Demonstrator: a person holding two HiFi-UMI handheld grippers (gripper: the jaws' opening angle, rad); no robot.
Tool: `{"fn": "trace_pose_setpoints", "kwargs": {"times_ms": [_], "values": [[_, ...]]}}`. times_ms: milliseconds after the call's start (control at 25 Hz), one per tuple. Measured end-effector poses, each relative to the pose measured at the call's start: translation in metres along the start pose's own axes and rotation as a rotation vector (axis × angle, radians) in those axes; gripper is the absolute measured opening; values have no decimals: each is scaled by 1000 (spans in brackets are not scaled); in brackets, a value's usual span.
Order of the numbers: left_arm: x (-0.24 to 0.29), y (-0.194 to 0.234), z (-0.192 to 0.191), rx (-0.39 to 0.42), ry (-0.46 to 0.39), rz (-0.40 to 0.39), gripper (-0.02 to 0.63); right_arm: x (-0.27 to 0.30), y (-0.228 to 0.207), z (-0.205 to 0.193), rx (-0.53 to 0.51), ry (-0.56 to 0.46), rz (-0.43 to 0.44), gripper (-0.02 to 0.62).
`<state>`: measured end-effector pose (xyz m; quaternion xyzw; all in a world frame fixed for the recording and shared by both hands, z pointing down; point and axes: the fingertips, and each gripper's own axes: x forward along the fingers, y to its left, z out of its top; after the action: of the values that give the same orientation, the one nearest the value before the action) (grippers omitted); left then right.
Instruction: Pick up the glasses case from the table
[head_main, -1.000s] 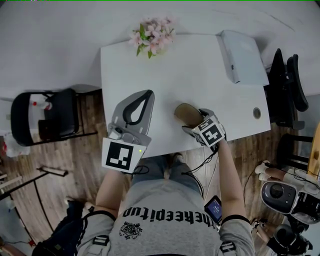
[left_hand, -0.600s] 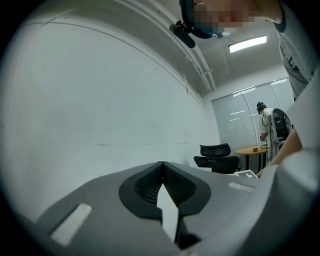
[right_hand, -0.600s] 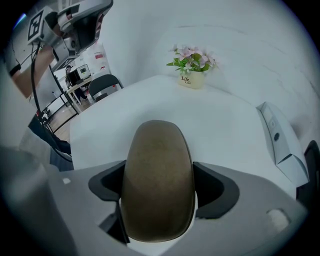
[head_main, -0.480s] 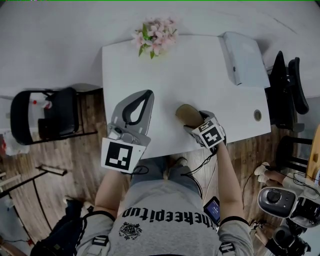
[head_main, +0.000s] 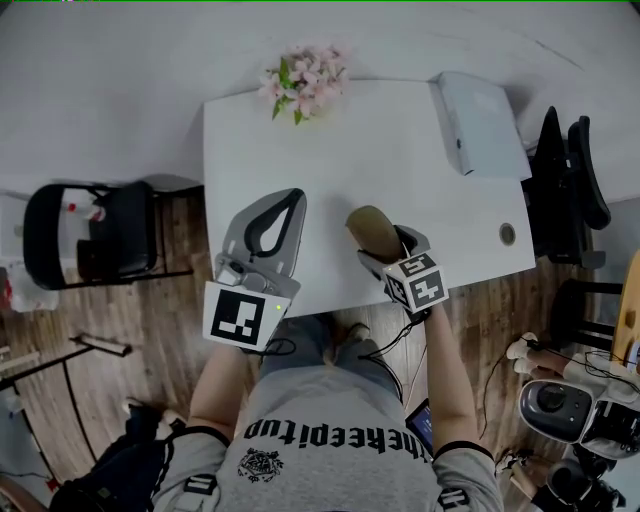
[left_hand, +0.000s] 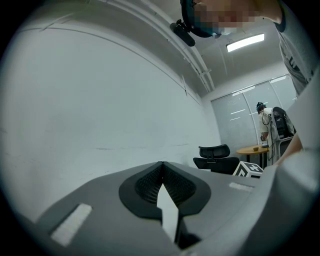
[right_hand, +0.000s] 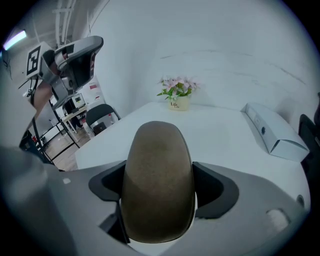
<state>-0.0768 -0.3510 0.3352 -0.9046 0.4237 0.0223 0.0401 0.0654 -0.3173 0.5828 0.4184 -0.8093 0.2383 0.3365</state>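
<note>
Glasses case (head_main: 372, 228), lengthwise in right tongs (right_hand: 158, 190) just closed, pointing toward flowers (head_main: 305, 80)

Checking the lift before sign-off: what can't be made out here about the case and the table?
Gap under the case: right gripper view, the case itself covers it; the head view looks from above, so whether it clears the table is unclear.
Case's near end: head view, under the right gripper, whose jaws have just been closing on it.
Print on the flower pot: right gripper view, too small.
</note>
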Motion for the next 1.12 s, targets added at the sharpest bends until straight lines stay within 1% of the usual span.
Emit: {"fn": "trace_pose_setpoints", "kwargs": {"times_ms": [120,360,680,1120], "values": [[-1,-10,6,6,-10,0,20,-14,1,7,19,-55,-6,391],[-4,-29,14,20,-18,4,20,-38,1,16,39,-133,-8,391],[-8,-46,22,32,-37,22,20,-65,-1,29,43,-227,-16,391],[-19,-69,26,47,-37,39,20,-108,0,48,58,-372,-23,391]]}}
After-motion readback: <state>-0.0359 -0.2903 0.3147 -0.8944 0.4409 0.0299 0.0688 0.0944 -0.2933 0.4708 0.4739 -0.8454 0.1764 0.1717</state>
